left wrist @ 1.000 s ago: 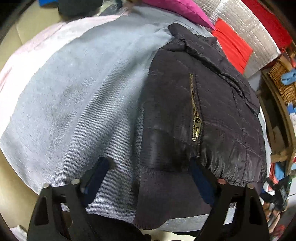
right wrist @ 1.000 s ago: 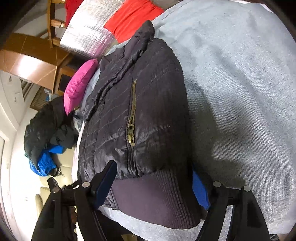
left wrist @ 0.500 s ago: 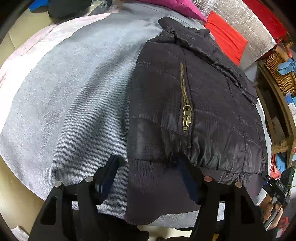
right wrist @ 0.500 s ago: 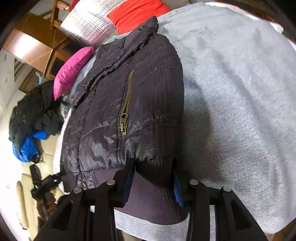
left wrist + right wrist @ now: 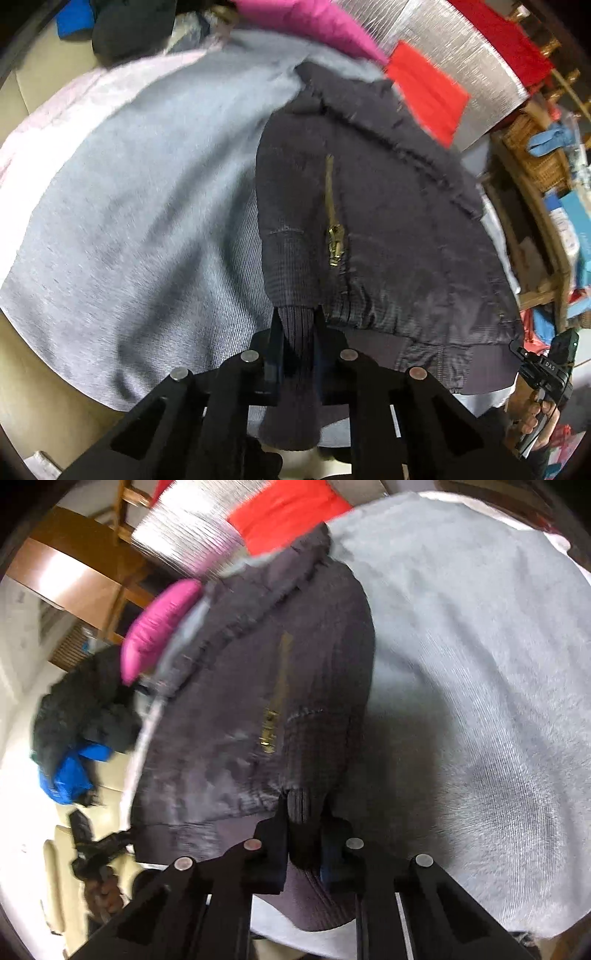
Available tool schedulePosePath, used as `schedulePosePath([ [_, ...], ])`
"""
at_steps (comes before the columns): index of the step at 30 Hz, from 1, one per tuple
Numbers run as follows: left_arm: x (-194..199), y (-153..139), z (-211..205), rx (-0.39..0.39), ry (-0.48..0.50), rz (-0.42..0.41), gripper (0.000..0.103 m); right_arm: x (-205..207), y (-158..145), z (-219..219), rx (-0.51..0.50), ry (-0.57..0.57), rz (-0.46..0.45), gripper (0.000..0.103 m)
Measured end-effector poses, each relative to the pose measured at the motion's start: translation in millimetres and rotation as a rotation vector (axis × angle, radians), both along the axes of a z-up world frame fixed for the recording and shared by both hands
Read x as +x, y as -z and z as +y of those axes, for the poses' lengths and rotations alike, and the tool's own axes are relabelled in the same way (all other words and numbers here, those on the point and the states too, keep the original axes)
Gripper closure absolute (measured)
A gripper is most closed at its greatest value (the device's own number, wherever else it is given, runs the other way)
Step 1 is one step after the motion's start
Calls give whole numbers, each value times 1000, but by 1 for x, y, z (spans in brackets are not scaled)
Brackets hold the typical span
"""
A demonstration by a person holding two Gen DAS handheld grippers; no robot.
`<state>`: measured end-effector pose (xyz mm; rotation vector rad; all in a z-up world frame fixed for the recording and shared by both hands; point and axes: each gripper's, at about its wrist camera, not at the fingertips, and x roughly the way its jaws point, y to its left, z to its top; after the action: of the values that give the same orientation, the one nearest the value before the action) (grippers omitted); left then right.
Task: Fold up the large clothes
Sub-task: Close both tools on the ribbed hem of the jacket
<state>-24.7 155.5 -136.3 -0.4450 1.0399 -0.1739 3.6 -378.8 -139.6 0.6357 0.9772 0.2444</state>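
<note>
A dark quilted jacket (image 5: pixel 388 236) with a brass pocket zipper (image 5: pixel 334 236) lies folded on a grey blanket (image 5: pixel 129 221). My left gripper (image 5: pixel 297 332) is shut on the jacket's ribbed hem (image 5: pixel 297 325) at its left near corner. In the right wrist view the same jacket (image 5: pixel 240 701) lies on the blanket (image 5: pixel 480 664), and my right gripper (image 5: pixel 304 819) is shut on the ribbed hem (image 5: pixel 304 806) at the right near corner. Both views are motion-blurred.
A pink cushion (image 5: pixel 310 22), a red cloth (image 5: pixel 428 88) and a silver quilted mat (image 5: pixel 461 44) lie beyond the jacket. Wooden shelves with a basket (image 5: pixel 532 155) stand at right. A black and blue garment pile (image 5: pixel 74 738) lies at left.
Both grippers went from open around the ribbed hem to shut on it. The hem is bunched and lifted between the fingers, and both cameras are now moving.
</note>
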Motion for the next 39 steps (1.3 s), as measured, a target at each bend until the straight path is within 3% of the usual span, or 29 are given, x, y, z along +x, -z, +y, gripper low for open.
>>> schedulePosePath([
  [3,0,8,4,-4,2,21,90,-5,-6,-3,13,-29,-15,92],
  [7,6,27,4,2,-20,73,90,-2,25,-13,56,-8,49,92],
  [20,22,36,-12,59,-15,90,84,-4,44,-18,132,18,64,88],
  [29,26,42,-7,36,-38,128,66,-2,41,-11,83,24,70,88],
  [36,27,43,-6,27,-37,135,66,0,42,-12,91,9,84,88],
  [38,27,42,-5,19,-14,123,83,1,42,-12,89,2,87,88],
  [39,27,41,-8,34,-9,118,84,1,42,-11,86,-1,87,89],
])
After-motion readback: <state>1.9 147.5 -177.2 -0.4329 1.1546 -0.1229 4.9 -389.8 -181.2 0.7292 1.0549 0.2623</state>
